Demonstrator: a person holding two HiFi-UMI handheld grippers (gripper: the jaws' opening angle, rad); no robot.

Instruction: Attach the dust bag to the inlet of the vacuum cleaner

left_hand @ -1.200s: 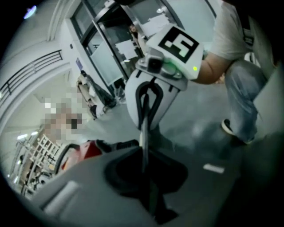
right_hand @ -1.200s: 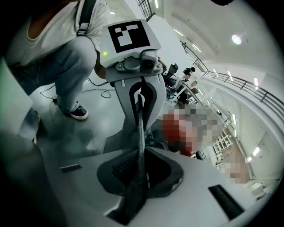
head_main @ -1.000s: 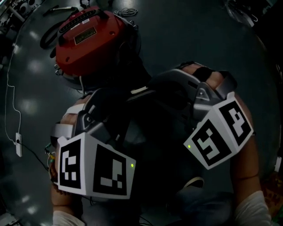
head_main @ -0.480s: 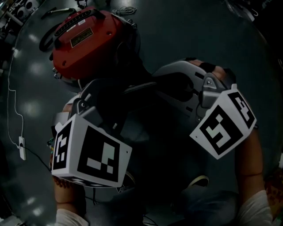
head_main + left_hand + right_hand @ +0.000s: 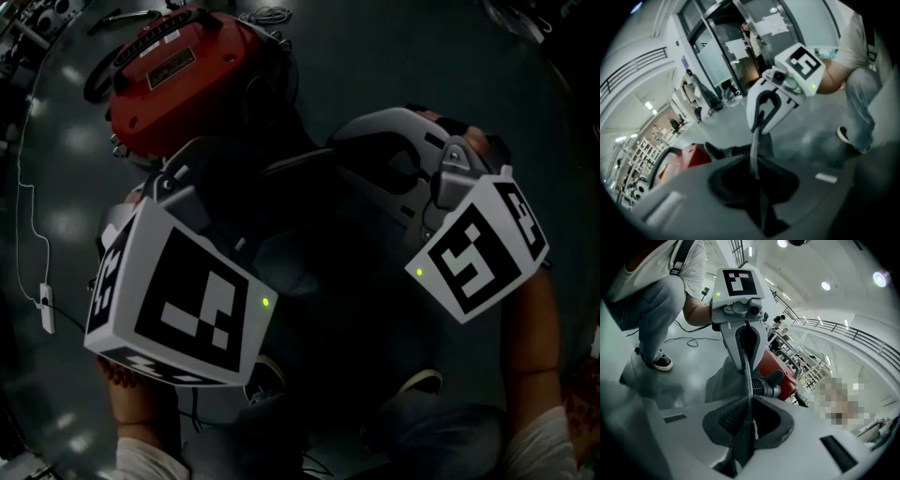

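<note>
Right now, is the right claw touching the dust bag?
Touching. Right gripper view: right claw pinches the dust bag by its thin grey edge.

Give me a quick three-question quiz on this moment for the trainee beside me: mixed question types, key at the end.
1. True or false: the left gripper is empty.
2. The body of the vacuum cleaner is: A) blue B) red C) yellow.
3. What stretches between the left gripper and the right gripper?

Key
1. False: its fingers are shut on an edge of the dust bag.
2. B.
3. The dust bag, pinched at either end by the two grippers' fingers.
</note>
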